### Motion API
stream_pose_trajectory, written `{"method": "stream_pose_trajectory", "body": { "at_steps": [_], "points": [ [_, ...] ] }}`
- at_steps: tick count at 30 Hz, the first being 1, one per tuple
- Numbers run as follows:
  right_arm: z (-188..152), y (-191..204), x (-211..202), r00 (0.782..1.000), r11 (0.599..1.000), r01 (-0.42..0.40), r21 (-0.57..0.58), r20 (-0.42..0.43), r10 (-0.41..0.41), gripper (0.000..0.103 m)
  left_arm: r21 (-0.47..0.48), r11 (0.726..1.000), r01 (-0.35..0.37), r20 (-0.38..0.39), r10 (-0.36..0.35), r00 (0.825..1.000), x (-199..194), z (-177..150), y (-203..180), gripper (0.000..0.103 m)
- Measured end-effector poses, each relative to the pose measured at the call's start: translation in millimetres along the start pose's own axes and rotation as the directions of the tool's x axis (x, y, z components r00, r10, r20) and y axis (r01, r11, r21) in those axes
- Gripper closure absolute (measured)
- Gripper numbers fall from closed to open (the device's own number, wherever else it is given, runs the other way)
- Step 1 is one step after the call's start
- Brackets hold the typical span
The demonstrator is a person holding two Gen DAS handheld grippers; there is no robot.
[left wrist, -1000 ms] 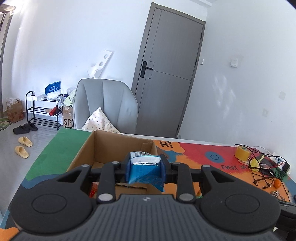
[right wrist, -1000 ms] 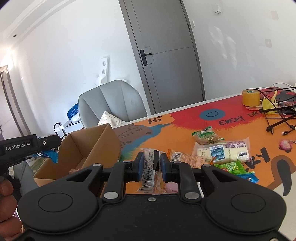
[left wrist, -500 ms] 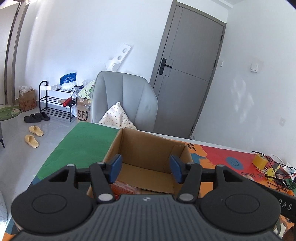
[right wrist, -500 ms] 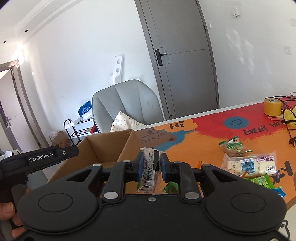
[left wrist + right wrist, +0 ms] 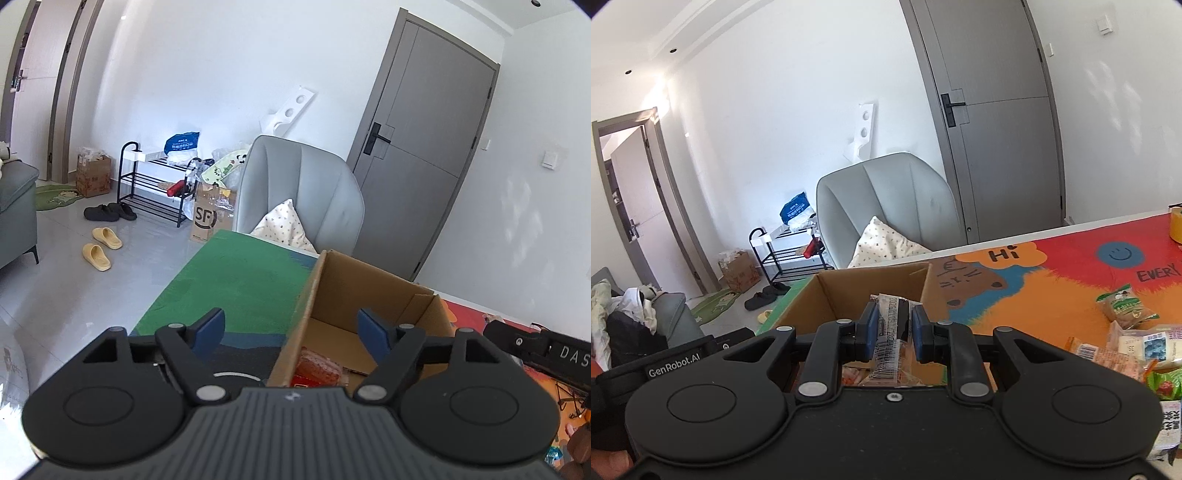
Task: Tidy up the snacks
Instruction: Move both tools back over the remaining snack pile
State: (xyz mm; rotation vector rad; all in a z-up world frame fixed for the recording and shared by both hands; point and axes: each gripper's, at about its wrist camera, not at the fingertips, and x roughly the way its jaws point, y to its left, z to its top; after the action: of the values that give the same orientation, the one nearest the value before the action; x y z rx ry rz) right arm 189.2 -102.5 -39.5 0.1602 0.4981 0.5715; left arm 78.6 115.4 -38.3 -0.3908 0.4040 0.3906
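An open cardboard box [image 5: 373, 291] [image 5: 871, 288] stands on the colourful table mat, with a red snack pack [image 5: 319, 369] lying inside it. My left gripper [image 5: 293, 328] hangs over the box's left wall, its jaws opening wide with nothing between them. My right gripper [image 5: 894, 328] is shut on a clear-wrapped snack with a barcode [image 5: 892, 332], held at the box's near right side. Several loose snack packs [image 5: 1126, 306] lie on the mat to the right.
A grey chair [image 5: 299, 195] with a spotted cushion stands behind the table. The green part of the mat [image 5: 236, 280] lies left of the box. A tape roll [image 5: 1174, 225] sits at the far right. The other handheld device [image 5: 546, 354] shows at the right edge.
My left gripper let go of the blue snack pack over the box, opened wide and swung left. My right gripper carried its wrapped snack left, up to the box.
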Motion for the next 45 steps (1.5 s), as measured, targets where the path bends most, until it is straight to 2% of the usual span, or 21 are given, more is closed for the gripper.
{"method": "stream_pose_trajectory", "body": {
  "at_steps": [2,4,9,12,15,22,27,30,34,37,41,45],
  "points": [
    [1.0,5.7,5.5,1.000,1.000,-0.022,0.006,-0.002,0.022,0.081,-0.015,1.000,-0.022,-0.003,0.022,1.000,-0.1,1.3,6.4,0.023],
    [0.1,9.7,10.3,1.000,1.000,-0.010,0.001,-0.008,0.010,0.077,-0.023,0.999,-0.035,-0.006,0.035,0.999,-0.3,2.0,11.8,0.021],
    [-3.8,5.3,8.4,1.000,1.000,0.013,0.023,-0.012,-0.013,0.062,-0.032,0.997,-0.065,0.004,0.065,0.998,-4.2,2.1,19.5,0.013],
    [-7.5,-1.9,0.4,0.999,0.999,0.036,0.041,-0.002,-0.036,0.050,-0.038,0.998,-0.056,-0.007,0.056,0.998,-4.4,1.9,17.1,0.012],
    [-11.9,-12.0,-9.2,0.999,0.997,0.052,0.053,-0.003,-0.052,0.047,-0.032,0.998,-0.051,-0.003,0.051,0.999,-8.2,-0.2,11.5,0.008],
    [-17.1,-38.3,-32.8,0.995,0.991,0.098,0.094,-0.008,-0.098,0.039,0.012,1.000,-0.018,-0.020,0.019,1.000,-12.5,-8.4,-8.8,0.005],
    [-20.0,-51.6,-53.2,0.995,0.991,0.102,0.087,-0.004,-0.103,0.021,0.021,1.000,0.006,-0.027,-0.005,1.000,-14.8,-13.5,-23.4,0.004],
    [-21.0,-63.9,-64.6,0.993,0.988,0.120,0.093,0.002,-0.121,0.017,0.038,0.999,0.029,-0.033,-0.027,0.999,-18.5,-18.4,-34.7,0.004],
    [-25.6,-76.7,-77.2,0.985,0.981,0.169,0.100,0.004,-0.170,0.015,0.067,0.997,0.044,-0.035,-0.042,0.999,-23.4,-26.1,-50.1,0.004],
    [-28.8,-81.5,-84.4,0.979,0.973,0.202,0.106,0.012,-0.205,0.010,0.102,0.993,0.060,-0.023,-0.058,0.998,-28.9,-32.3,-60.7,0.004],
    [-32.9,-88.8,-92.7,0.972,0.967,0.230,0.111,0.028,-0.235,0.003,0.132,0.987,0.095,-0.057,-0.088,0.994,-28.6,-40.4,-77.2,0.004],
    [-35.8,-101.8,-99.9,0.966,0.959,0.250,0.130,0.028,-0.256,0.001,0.170,0.977,0.130,-0.075,-0.119,0.990,-31.5,-46.9,-94.0,0.004]
  ]
}}
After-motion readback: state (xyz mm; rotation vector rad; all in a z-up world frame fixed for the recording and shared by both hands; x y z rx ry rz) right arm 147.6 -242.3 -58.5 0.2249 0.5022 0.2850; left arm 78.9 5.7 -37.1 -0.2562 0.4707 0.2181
